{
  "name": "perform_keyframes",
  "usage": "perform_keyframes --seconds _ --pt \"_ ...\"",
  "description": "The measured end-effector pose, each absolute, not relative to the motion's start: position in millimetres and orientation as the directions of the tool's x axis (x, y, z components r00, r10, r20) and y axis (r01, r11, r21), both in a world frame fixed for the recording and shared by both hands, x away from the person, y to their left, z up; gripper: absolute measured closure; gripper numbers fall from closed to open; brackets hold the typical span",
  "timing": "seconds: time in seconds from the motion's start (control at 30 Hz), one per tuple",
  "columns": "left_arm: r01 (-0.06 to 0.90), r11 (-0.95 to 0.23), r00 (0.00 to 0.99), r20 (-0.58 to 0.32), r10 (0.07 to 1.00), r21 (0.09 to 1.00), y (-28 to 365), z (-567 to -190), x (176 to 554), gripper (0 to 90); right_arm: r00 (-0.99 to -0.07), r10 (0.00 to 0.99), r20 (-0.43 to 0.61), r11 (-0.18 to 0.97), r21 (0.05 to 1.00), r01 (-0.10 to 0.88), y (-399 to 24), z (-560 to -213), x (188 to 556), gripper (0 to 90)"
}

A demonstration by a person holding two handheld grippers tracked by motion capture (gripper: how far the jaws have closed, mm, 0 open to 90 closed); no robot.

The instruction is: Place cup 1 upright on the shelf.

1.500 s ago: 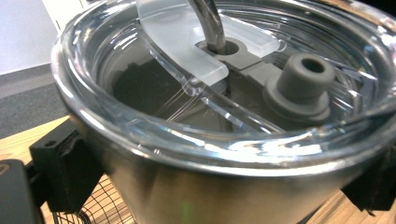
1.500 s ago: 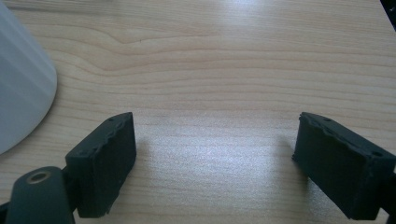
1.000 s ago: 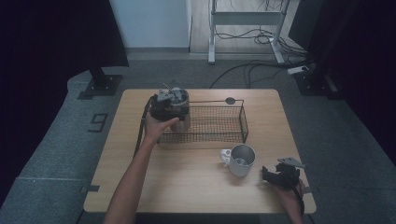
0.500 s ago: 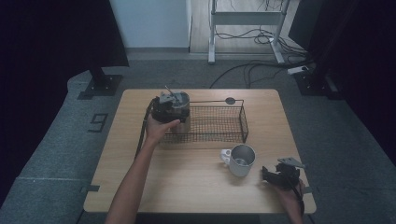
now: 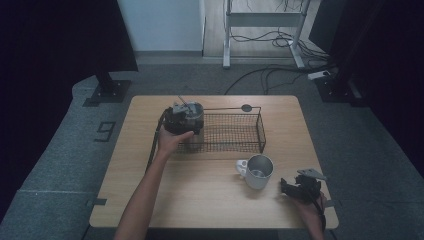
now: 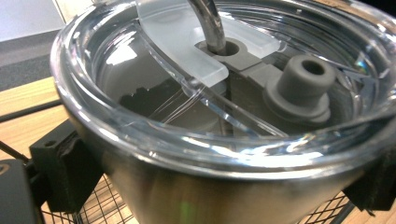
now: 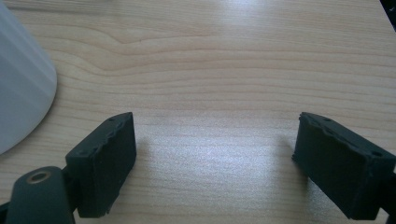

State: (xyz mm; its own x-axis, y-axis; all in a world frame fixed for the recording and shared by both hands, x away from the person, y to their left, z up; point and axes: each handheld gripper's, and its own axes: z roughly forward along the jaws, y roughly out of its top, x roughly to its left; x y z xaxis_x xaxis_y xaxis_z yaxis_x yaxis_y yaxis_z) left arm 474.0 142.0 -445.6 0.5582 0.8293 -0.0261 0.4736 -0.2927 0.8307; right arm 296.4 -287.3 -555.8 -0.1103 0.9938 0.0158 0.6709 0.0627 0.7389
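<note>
From the high view we see the wire basket [image 5: 227, 132] standing on the wooden worktop [image 5: 200, 190], and we take it as our landmark. At the basket's left end the left hand-held gripper [image 5: 176, 121] holds a steel tumbler [image 5: 191, 112] with a clear lid and a metal straw [image 5: 182, 101] rising from it; the tumbler sits over the basket's left end, though we cannot tell from here whether it rests on the mesh floor or hangs just above it. On the near side of the basket, towards its right end, a white mug [image 5: 258, 171] stands upright on the worktop, apart from the basket, its handle turned left. Further right of the mug and nearer the worktop's front edge, the right hand-held gripper [image 5: 289, 186] lies low over the wood in the person's hand. In the left gripper view we look down on the tumbler's clear lid [image 6: 196, 88], with the straw [image 6: 208, 23] passing through a hole in its slider and a grey rubber plug [image 6: 301, 81] beside it; the black jaws press against the steel wall on both sides, and the basket's mesh [image 6: 107, 205] shows beneath. In the right gripper view the right hand-held gripper [image 7: 215, 156] has its jaws spread wide with bare worktop [image 7: 219, 60] between them and nothing gripped, while the mug's white side [image 7: 21, 84] shows at the left edge.
</note>
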Motion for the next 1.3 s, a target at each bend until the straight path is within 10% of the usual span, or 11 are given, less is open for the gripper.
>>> perform_keyframes --seconds 1.3 --pt "0.483 -0.298 0.552 -0.022 0.833 0.823 139 -463 469 3.7 -0.110 0.994 0.014 0.064 0.739 0.671 -287 -556 296 12.6"
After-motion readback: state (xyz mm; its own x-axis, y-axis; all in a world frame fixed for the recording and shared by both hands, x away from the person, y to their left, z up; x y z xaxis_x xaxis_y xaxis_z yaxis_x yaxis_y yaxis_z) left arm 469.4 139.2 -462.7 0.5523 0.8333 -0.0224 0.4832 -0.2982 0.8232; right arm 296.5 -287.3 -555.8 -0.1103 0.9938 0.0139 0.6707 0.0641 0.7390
